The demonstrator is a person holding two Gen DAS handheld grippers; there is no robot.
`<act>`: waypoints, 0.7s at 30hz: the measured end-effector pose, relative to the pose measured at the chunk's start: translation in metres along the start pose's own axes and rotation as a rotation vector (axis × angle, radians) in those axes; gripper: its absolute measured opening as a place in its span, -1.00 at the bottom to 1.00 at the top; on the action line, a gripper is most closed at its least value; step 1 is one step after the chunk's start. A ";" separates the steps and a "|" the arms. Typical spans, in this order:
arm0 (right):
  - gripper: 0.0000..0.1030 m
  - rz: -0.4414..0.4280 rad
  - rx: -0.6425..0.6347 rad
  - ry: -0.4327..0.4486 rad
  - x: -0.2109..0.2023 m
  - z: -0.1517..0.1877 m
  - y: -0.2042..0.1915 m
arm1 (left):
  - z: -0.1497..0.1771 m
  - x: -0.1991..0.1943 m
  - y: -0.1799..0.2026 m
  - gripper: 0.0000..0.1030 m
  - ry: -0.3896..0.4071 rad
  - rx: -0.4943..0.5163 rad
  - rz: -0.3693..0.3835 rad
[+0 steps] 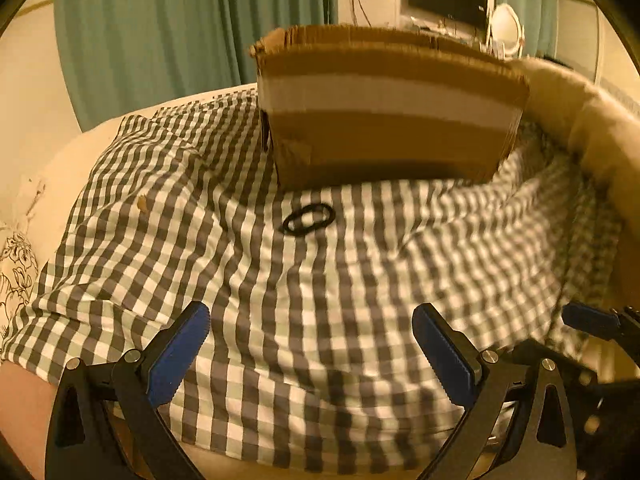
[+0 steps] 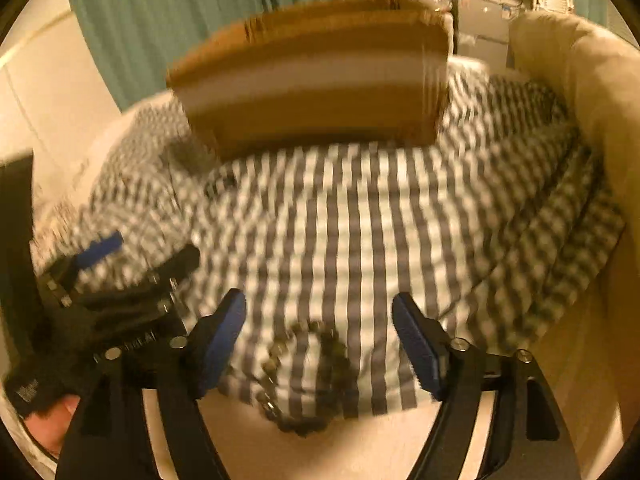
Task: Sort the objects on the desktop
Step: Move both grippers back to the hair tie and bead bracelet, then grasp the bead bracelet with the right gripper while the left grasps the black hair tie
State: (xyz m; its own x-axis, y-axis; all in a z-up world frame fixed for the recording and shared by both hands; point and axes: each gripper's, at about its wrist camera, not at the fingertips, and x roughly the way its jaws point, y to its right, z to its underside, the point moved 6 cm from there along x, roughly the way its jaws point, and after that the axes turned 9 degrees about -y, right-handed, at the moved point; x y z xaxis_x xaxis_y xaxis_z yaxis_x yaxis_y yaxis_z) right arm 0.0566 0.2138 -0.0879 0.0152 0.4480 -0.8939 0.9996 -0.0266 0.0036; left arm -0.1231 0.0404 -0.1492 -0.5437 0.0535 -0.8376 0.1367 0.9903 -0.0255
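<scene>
A brown cardboard box [image 1: 384,108] with a pale tape band stands at the far side of a grey-and-white checked cloth [image 1: 320,280]. A black hair tie [image 1: 307,219] lies on the cloth just in front of the box. My left gripper [image 1: 310,328] is open and empty, well short of the hair tie. In the blurred right wrist view, my right gripper [image 2: 318,320] is open over a dark beaded bracelet [image 2: 304,376] lying at the cloth's near edge between the fingers. The box [image 2: 316,84] shows beyond it.
A cream padded sofa arm [image 1: 592,120] borders the cloth on the right, also in the right wrist view [image 2: 592,92]. Teal curtains [image 1: 192,28] hang behind. A small brown scrap [image 1: 141,202] lies on the cloth's left. The left gripper [image 2: 100,264] shows at left in the right wrist view.
</scene>
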 end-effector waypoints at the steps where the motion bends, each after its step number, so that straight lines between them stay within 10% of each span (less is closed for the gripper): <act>1: 0.50 0.009 -0.005 -0.016 0.006 0.004 -0.001 | 0.002 0.003 -0.001 1.00 -0.005 0.003 -0.005; 11: 0.48 0.038 -0.062 -0.115 0.043 0.029 -0.014 | 0.009 0.027 -0.016 1.00 -0.038 -0.091 0.030; 21: -0.53 0.065 -0.090 -0.115 0.042 0.030 -0.011 | 0.012 0.029 -0.016 1.00 -0.036 -0.097 0.046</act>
State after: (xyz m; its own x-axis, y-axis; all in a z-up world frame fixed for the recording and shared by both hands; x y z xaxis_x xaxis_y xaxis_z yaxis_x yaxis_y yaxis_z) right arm 0.0460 0.2058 -0.1393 0.0822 0.3423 -0.9360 0.9947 0.0300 0.0984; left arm -0.1311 0.0247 -0.1800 -0.5084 0.0962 -0.8557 0.0791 0.9948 0.0648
